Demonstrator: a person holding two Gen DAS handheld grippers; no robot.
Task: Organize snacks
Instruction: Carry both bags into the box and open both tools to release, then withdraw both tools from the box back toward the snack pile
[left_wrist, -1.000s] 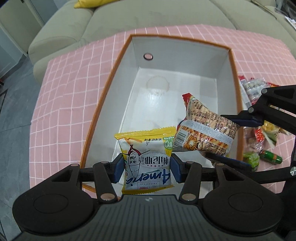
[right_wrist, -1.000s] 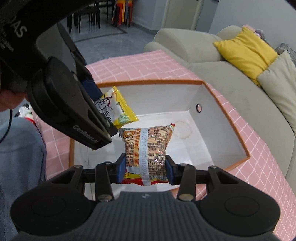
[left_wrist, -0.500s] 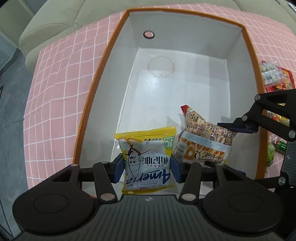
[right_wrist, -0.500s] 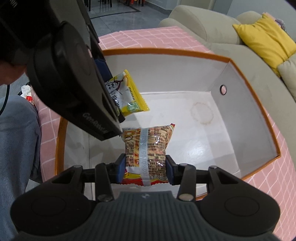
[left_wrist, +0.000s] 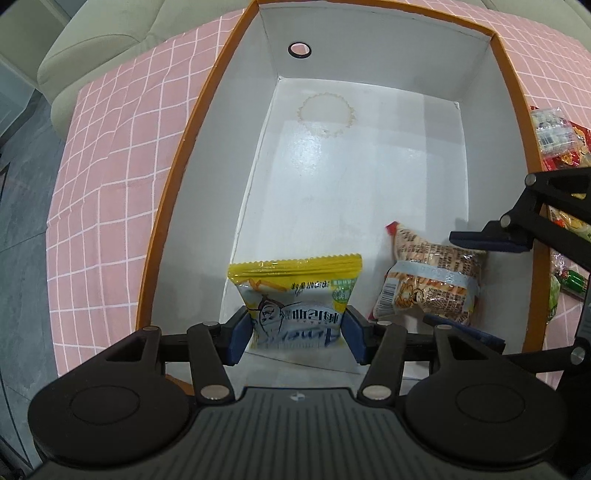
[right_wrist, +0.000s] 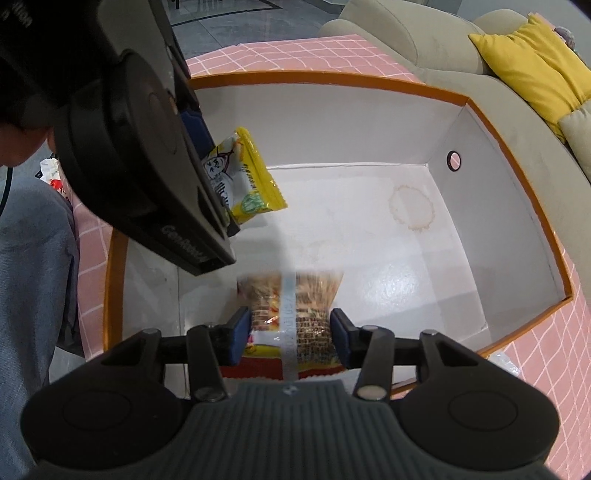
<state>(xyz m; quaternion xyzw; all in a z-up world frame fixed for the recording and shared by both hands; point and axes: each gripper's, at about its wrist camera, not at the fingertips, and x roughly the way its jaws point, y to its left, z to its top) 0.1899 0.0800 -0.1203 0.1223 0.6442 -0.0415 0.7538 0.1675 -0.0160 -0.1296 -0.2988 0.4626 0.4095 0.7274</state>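
1. Step in hand was the drop-off. Both packets were down inside the white box (left_wrist: 369, 177) with the orange rim, at its near end, so I'd say this was the release.
2. Left gripper (left_wrist: 298, 332) had just been spreading its jaws. The yellow packet (left_wrist: 295, 291) sat between the blue pads, which looked to be off it, and its lower half was blurred like it was slipping.
3. Same deal on the right gripper (right_wrist: 290, 332): jaws just widened, brown striped packet (right_wrist: 291, 306) between the pads, blurry and loose.
4. To do it well, I'd open fully, then lift straight up so no pad drags a packet back out.
5. Looks-wise, both were small puffy foil pillow bags, crinkly and light. The yellow one had a cartoon face and a serrated top seal.
6. More loose snacks (left_wrist: 554, 129) waited on the pink checked cloth (left_wrist: 110, 184) beside the box.
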